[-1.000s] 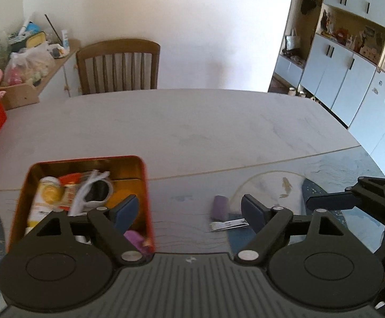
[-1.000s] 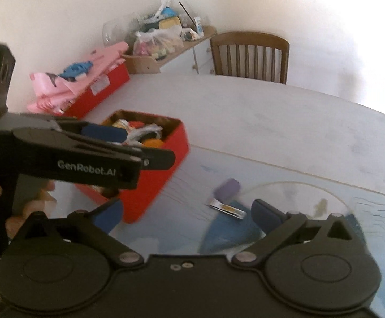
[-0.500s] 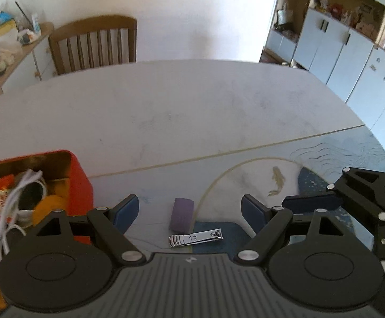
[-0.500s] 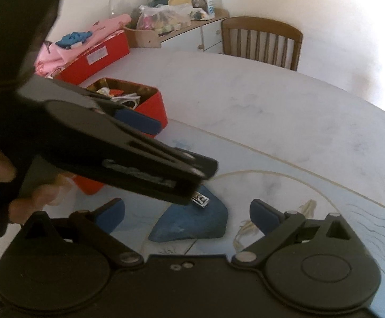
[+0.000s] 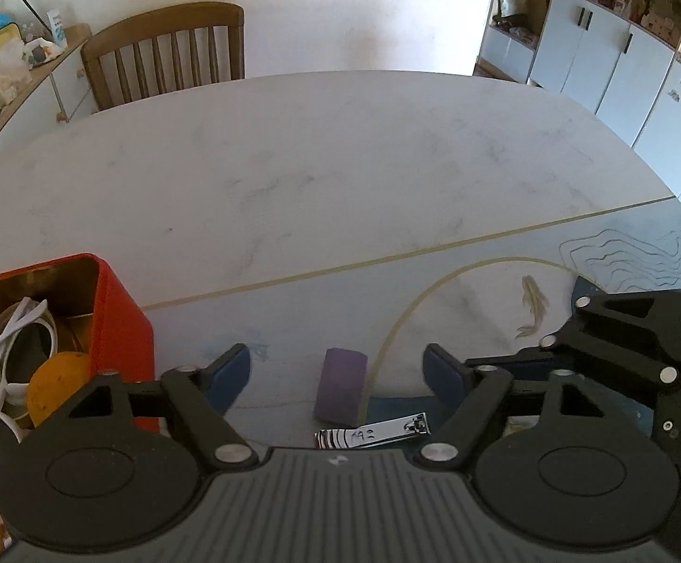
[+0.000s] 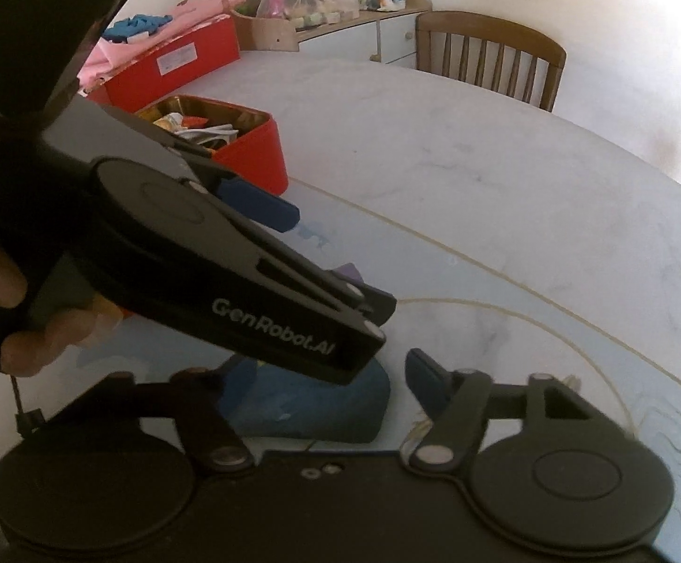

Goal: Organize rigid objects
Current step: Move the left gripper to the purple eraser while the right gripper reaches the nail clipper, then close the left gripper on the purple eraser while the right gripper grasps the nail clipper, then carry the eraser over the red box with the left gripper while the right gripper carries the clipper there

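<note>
My left gripper (image 5: 338,370) is open and empty, low over the table. A purple block (image 5: 340,391) lies between its fingers, and a silver nail clipper (image 5: 372,431) lies just behind the block. The red tin (image 5: 119,323) with a white cable, an orange ball and packets stands to the left. My right gripper (image 6: 328,382) is open and empty; its left finger is hidden behind the left gripper (image 6: 335,258), which crosses the right wrist view. A corner of the purple block (image 6: 350,274) shows there. The red tin (image 6: 251,155) stands farther back.
A wooden chair (image 5: 166,51) stands at the table's far side. A red box with pink cloth (image 6: 171,58) sits at the table's left end. A cluttered sideboard (image 5: 7,75) and blue-white cupboards (image 5: 622,61) line the walls. The right gripper's body (image 5: 640,352) is close on the right.
My left gripper has moved right and forward, from over the red tin to around the purple block and clipper. It now covers more of the right wrist view.
</note>
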The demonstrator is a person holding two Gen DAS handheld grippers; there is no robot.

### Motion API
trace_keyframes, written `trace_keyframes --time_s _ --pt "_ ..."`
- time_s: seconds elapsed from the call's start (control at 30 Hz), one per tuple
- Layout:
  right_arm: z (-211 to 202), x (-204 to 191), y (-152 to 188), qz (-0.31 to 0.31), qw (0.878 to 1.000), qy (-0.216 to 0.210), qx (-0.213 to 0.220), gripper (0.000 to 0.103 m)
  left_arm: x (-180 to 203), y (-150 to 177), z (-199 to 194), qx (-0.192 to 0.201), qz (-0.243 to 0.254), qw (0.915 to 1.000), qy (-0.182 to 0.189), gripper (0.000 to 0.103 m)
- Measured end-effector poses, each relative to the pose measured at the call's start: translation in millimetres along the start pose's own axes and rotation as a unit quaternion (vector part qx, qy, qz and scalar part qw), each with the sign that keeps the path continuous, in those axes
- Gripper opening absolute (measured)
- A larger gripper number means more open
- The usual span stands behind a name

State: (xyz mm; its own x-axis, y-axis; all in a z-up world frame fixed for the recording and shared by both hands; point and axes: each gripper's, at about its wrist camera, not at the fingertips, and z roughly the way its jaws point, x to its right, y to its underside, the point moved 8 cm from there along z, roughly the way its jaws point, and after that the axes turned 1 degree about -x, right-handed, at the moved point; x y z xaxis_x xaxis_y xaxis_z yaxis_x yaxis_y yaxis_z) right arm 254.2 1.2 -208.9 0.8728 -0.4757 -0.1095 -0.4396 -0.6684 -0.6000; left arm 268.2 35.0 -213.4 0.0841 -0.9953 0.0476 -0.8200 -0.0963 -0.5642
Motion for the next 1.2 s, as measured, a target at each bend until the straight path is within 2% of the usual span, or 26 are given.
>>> trace_keyframes --time_s 0.07,0.13,0.2,0.27,0.47,0.57,0.63,0.77,1.03,1.2 --pt "2.5 -1.0 0.7 -0.01 1.0 0.0 -0.002 0.052 -1.0 0.6 2.4 -0.003 0.001 1.0 0.001 0.064" --pt "5.0 -2.0 0.9 -0.022 1.0 0.003 -0.003 0.046 -1.7 1.9 5.6 -0.007 0.001 1.0 0.004 0.062" --pt "7.3 -3.7 1.0 -0.029 1.0 0.004 -0.004 0.042 -2.4 3.8 8.3 -0.007 0.002 1.0 0.004 0.055" --pt "8.8 -4.2 0.2 -0.033 0.999 0.005 -0.003 0.042 -2.8 4.9 10.7 -0.01 0.0 0.9999 0.007 0.046" --pt "12.5 -5.8 -2.2 -0.046 0.999 0.009 0.0 0.037 -5.1 5.9 11.7 -0.006 -0.002 0.9999 0.009 0.038" --pt "13.0 -10.1 -2.9 -0.059 0.998 0.013 0.002 0.025 -5.0 5.9 11.6 -0.004 -0.004 0.9999 0.013 0.034" --pt "12.7 -13.7 -2.4 -0.069 0.997 0.015 0.002 0.021 -4.5 7.6 10.6 -0.003 -0.005 0.9998 0.017 0.033" --pt "10.8 -17.3 -0.3 -0.069 0.997 0.019 0.002 0.013 -4.3 8.7 9.4 -0.003 0.001 0.9999 0.015 0.021" --pt "-0.3 -16.0 12.5 -0.053 0.998 0.037 -0.006 0.01 -5.6 8.3 7.3 -0.004 -0.006 1.0 0.006 0.021" --pt "-12.5 0.5 24.1 0.008 0.999 0.049 -0.005 0.01 -8.3 7.2 -0.2 0.0 -0.023 0.9997 0.006 0.02"
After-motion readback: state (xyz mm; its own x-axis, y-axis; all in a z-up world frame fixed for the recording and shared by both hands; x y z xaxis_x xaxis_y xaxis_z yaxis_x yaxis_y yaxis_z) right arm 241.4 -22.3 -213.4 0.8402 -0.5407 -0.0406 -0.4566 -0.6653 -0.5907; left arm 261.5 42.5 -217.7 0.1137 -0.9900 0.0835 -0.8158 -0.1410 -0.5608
